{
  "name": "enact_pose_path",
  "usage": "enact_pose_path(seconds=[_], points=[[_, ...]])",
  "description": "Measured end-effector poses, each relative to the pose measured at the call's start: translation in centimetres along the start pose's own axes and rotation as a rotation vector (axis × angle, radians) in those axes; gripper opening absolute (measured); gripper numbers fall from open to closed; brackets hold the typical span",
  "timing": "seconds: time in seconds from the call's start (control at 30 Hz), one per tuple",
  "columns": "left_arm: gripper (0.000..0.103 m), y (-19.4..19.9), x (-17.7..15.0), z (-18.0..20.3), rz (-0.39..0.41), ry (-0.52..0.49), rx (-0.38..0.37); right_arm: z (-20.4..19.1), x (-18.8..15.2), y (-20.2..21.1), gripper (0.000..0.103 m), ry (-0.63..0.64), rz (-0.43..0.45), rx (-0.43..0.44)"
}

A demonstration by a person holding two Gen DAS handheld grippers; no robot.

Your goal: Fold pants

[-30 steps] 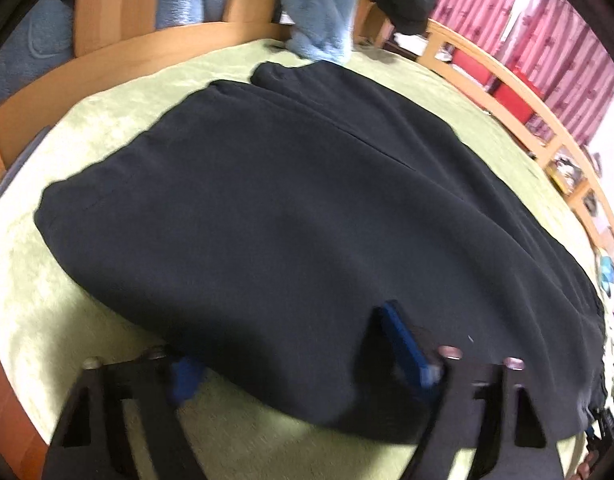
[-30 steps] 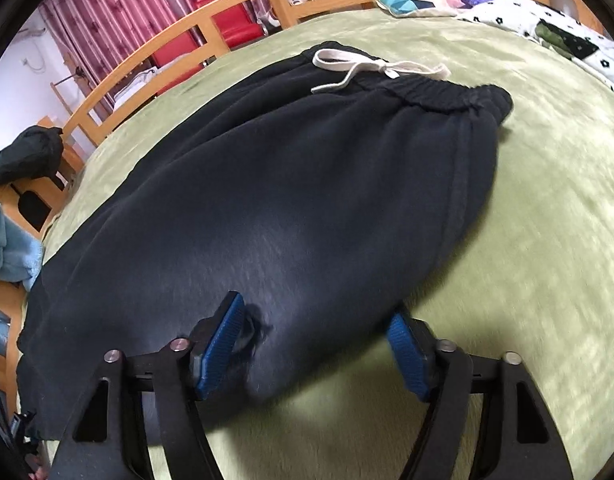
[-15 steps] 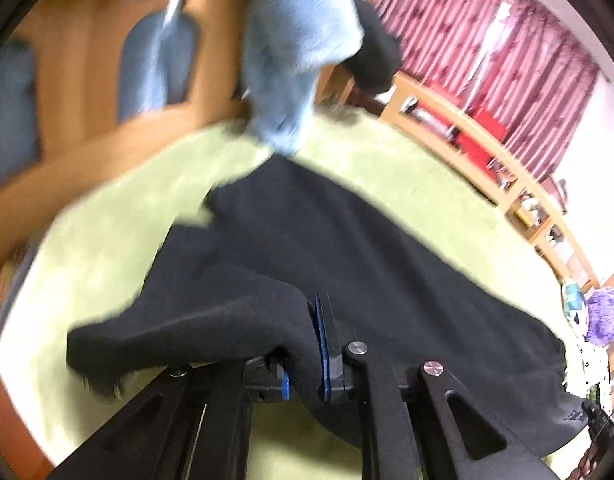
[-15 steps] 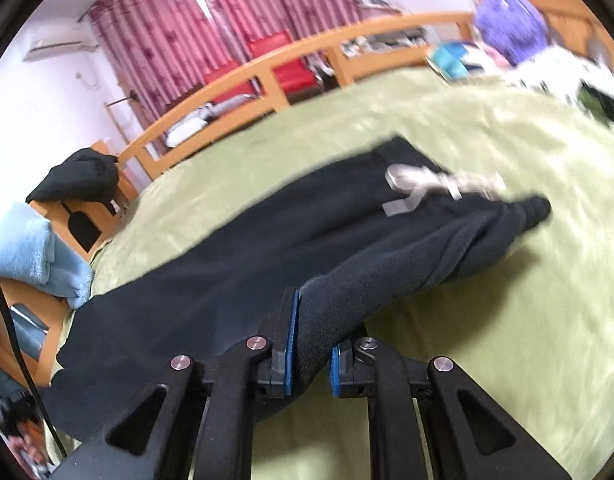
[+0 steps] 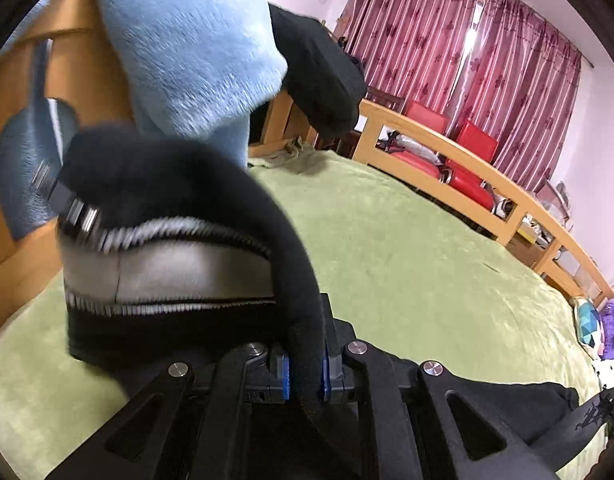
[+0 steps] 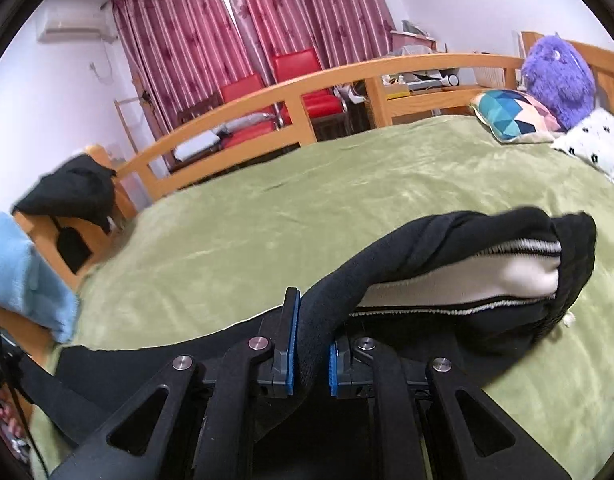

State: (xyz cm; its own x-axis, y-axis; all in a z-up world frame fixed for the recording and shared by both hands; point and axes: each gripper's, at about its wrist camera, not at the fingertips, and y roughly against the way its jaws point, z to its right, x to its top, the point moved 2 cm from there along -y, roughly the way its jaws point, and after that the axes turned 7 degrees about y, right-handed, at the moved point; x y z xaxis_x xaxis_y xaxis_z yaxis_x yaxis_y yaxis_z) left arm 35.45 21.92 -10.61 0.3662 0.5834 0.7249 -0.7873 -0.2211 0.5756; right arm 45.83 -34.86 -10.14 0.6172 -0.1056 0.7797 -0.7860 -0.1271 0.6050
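Black fleece pants (image 5: pixel 175 184) hung lifted off the green bed (image 5: pixel 407 264), my left gripper (image 5: pixel 305 368) clenched on one edge at 6 o'clock, my right gripper (image 6: pixel 310 360) clenched on another. I judged the fold mid-carry; next I needed to lay both edges across evenly.

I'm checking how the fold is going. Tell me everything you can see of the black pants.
The black pants look like thick, soft fleece, black outside with a pale lining showing where the lifted edge has turned over. The left gripper and the right gripper are each shut on a pinched ridge of the fabric. The gripped parts hang raised over the green blanket, and more black cloth trails down below the grippers. The drawstring is mostly hidden; only a pale tip shows.
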Motion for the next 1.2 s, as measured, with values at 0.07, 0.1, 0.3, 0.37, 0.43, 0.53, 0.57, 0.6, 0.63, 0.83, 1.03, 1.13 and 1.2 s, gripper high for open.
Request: enact_pose_path(seconds=[0.07,0.1,0.3,0.37,0.43,0.53,0.57,0.6,0.63,0.83,1.03,1.13,1.2], points=[[0.01,-1.5,-0.4,0.2,-0.023,0.017,0.006,-0.2,-0.8,-2.1,0.013,0.001,-0.034,-0.009],[0.01,-2.6,-0.8,0.2,-0.043,0.028,0.014,-0.3,-1.0,-3.1,0.015,-0.004,-0.051,-0.007],[0.074,-2.5,-2.4,1.2,-0.08,-0.05,0.024,0.2,-3.4,-5.4,0.058,-0.021,-0.165,0.021],[0.08,-1.2,-3.0,1.4,-0.065,-0.115,0.036,0.3,-4.3,-4.2,0.063,0.0,-0.156,0.03],[0.081,-0.1,-4.3,1.4,-0.092,-0.179,0.045,0.8,-5.4,-2.4,0.068,0.03,-0.139,-0.001],[0.081,0.9,-6.4,0.4,-0.159,-0.199,0.055,2.3,-8.1,-0.2,0.069,0.05,-0.14,-0.059],[0.081,1.1,-7.1,-0.2,-0.183,-0.199,0.064,2.7,-8.7,0.1,0.07,0.044,-0.148,-0.068],[0.081,1.5,-8.2,-1.4,-0.202,-0.187,0.075,3.7,-9.9,0.4,0.07,0.025,-0.165,-0.076],[0.081,1.7,-8.9,-2.4,-0.211,-0.172,0.091,4.4,-10.5,0.5,0.07,0.007,-0.18,-0.079],[0.081,0.3,-12.7,-8.7,-0.326,0.004,0.151,8.0,-13.7,-1.0,0.07,-0.142,-0.254,-0.038],[0.081,-1.2,-12.2,-9.2,-0.29,0.001,0.119,9.6,-13.2,-3.9,0.071,-0.27,-0.238,-0.002],[0.081,-2.9,-11.4,-9.3,-0.302,0.039,0.115,9.7,-12.9,-5.3,0.079,-0.295,-0.224,-0.011],[0.08,-3.7,-10.9,-9.4,-0.286,0.077,0.115,9.5,-12.4,-6.1,0.083,-0.306,-0.208,-0.009]])
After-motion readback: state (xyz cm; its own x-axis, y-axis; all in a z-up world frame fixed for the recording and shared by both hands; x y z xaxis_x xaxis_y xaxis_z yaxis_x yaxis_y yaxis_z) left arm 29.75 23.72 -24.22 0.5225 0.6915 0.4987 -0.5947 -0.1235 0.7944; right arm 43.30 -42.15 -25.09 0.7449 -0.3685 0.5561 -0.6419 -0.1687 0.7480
